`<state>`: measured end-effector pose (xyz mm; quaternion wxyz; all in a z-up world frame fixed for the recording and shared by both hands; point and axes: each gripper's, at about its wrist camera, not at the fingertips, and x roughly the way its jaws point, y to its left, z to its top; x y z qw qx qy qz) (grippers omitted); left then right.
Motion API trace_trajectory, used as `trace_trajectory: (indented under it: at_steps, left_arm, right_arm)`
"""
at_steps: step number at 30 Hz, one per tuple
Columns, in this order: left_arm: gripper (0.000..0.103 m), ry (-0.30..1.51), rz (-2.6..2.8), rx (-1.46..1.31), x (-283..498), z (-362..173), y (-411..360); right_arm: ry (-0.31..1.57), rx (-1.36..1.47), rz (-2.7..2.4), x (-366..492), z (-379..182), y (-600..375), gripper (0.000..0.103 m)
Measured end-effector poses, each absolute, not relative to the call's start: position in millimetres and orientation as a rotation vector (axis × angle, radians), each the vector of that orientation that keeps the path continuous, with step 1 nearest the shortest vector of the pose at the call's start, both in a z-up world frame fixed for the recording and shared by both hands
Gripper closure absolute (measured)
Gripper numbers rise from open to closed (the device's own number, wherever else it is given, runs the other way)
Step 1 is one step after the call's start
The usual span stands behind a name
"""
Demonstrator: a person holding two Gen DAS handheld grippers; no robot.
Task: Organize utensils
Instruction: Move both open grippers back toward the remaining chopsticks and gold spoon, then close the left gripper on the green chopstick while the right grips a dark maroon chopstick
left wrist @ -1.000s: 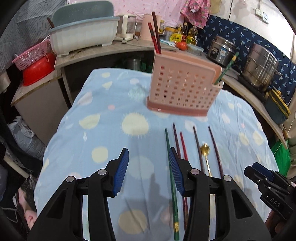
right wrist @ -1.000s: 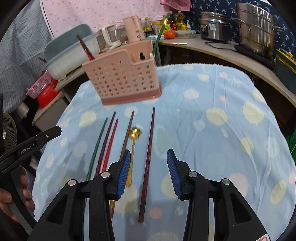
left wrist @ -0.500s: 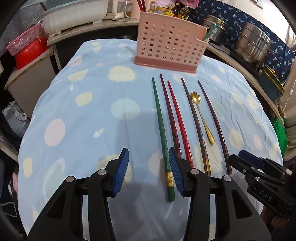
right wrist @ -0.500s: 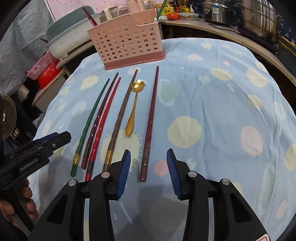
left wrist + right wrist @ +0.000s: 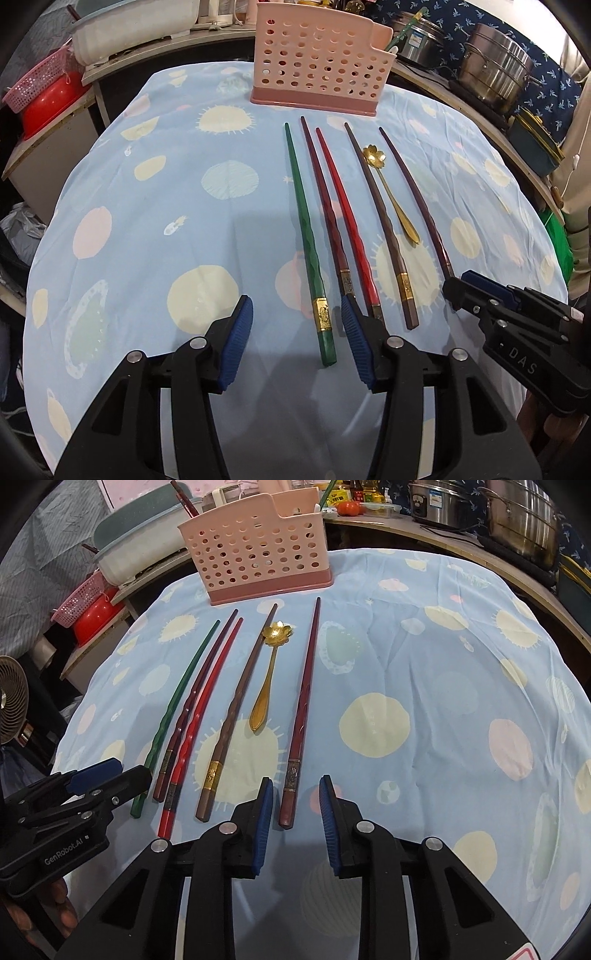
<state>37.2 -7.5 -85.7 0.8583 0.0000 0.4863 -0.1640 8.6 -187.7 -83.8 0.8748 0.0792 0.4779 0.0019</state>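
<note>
Several chopsticks lie side by side on the blue dotted cloth: a green one [image 5: 306, 236] [image 5: 173, 709], a maroon one [image 5: 325, 206], a red one [image 5: 347, 218] [image 5: 199, 716], a brown one [image 5: 380, 221] [image 5: 236, 705] and a dark red one [image 5: 413, 199] [image 5: 303, 701]. A gold flower spoon [image 5: 391, 192] [image 5: 267, 672] lies among them. A pink perforated holder [image 5: 317, 62] [image 5: 258, 550] stands behind them, with chopsticks sticking out. My left gripper [image 5: 295, 339] is open, low over the green chopstick's near end. My right gripper [image 5: 295, 819] is open over the dark red chopstick's near end.
A white basin [image 5: 136, 33] and a red bowl under a pink basket [image 5: 44, 96] sit on the shelf at the back left. Steel pots [image 5: 495, 74] [image 5: 517, 517] stand at the back right. A small fan [image 5: 11, 701] is at the left.
Both grippers have dropped towards the cloth and tilted down, so the near ends of the chopsticks now lie between or beside their fingers. Nothing was taken hold of.
</note>
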Motion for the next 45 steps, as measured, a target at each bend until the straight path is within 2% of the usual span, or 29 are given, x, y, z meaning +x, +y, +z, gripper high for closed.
trace_trajectory:
  at_steps: [6,14,22,29,45]
  left_arm:
    - [0.056,1.017,-0.342,0.022,35,-88,-9]
    - [0.057,0.994,-0.333,0.075,33,-91,-14]
    - [0.075,0.969,-0.311,0.102,31,-92,-11]
    - [0.096,0.973,-0.312,0.077,30,-91,-3]
    - [0.096,0.955,-0.309,0.032,20,-69,13]
  right_arm:
    - [0.99,0.154,-0.008,8,-85,-190,0.088]
    - [0.981,0.146,-0.014,7,-86,-192,0.093]
    - [0.979,0.149,-0.014,6,-86,-194,0.095]
    - [0.981,0.156,-0.013,4,-86,-195,0.096]
    - [0.943,0.203,-0.026,-17,-65,-208,0.096]
